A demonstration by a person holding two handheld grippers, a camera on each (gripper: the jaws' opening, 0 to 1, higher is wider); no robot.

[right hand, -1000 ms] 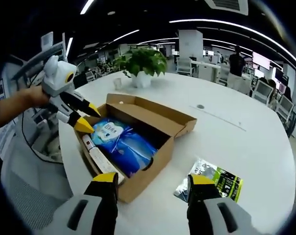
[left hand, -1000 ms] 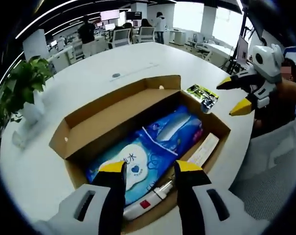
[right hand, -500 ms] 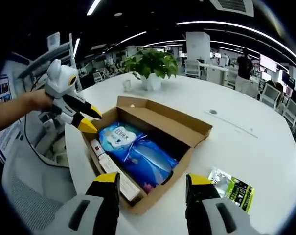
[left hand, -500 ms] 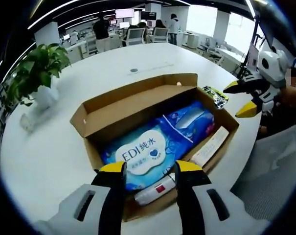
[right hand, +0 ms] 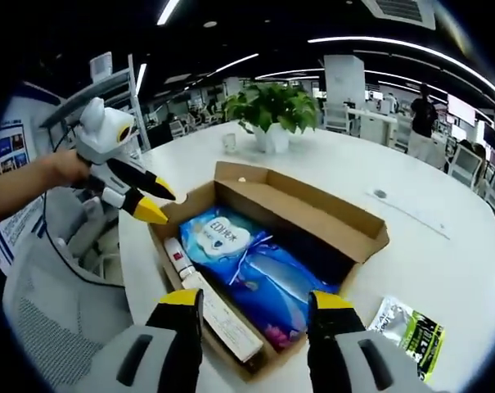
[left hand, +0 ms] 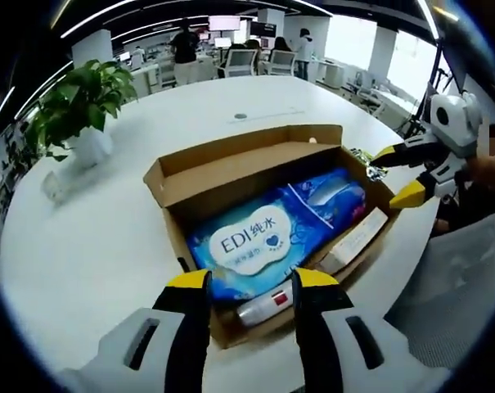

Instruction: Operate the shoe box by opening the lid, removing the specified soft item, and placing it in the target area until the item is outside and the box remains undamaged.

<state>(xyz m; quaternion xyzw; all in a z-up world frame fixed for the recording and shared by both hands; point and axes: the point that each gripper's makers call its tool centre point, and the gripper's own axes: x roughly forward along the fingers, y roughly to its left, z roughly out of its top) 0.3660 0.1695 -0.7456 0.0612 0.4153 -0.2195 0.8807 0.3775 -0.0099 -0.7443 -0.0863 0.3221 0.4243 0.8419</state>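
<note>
Left gripper view: both grippers [left hand: 245, 279] [right hand: 246, 299] hover wide-jawed over the open shoe box [left hand: 231, 168].

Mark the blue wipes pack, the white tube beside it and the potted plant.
blue wipes pack [left hand: 267, 241], left gripper view, on its white label.
white tube [left hand: 263, 307], left gripper view, on its middle, near the red mark.
potted plant [right hand: 273, 105], right gripper view, on its leaves.

A wide, round white worktop [left hand: 108, 246] carries an open cardboard box [left hand: 231, 168] near its edge, the lid folded back. A potted plant [left hand: 79, 106] in a white pot and a small clear cup [left hand: 52, 187] beside it are seen well apart from the box. A green and black packet [right hand: 411, 327] lies flat just beside the box, and a small round insert [right hand: 380, 194] is set in the surface farther off.
</note>
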